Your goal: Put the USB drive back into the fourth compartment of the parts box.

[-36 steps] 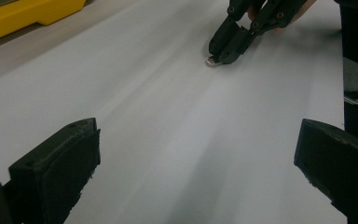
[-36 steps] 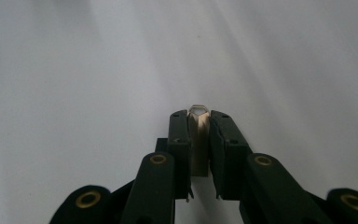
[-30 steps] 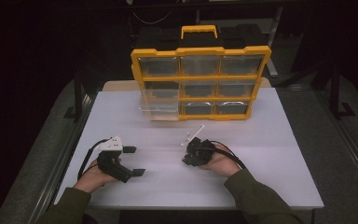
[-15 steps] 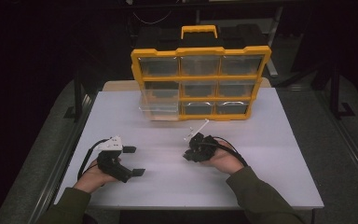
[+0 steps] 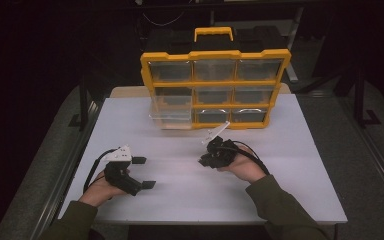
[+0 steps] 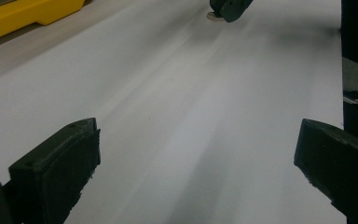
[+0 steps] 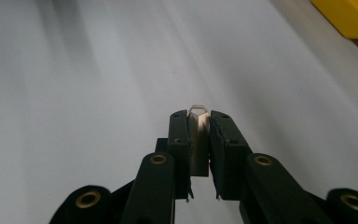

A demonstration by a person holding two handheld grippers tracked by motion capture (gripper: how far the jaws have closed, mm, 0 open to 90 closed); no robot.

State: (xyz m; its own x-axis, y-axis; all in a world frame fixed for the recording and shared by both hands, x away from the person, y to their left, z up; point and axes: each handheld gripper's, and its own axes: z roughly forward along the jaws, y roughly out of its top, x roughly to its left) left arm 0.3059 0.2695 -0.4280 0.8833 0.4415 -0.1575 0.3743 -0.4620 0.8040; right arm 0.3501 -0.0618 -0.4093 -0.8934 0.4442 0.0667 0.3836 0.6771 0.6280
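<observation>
While my right hand-held gripper [image 7: 198,122] pinches the small clear divider [image 7: 198,135] at centre frame, that thin grip could slip; my left hand-held gripper [image 5: 142,172] waits open, lower left.

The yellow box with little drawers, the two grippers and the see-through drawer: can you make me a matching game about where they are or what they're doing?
Things:
1. left gripper
2. right gripper
3. yellow organizer box
4. clear drawer

States or places:
A. pulled partway out of the box's lower left corner
B. jaws wide apart over the bare white table
C. standing upright at the far end of the table, handle on top
D. jaws closed on a small pale clip

Pairs: 1-B, 2-D, 3-C, 4-A
</observation>
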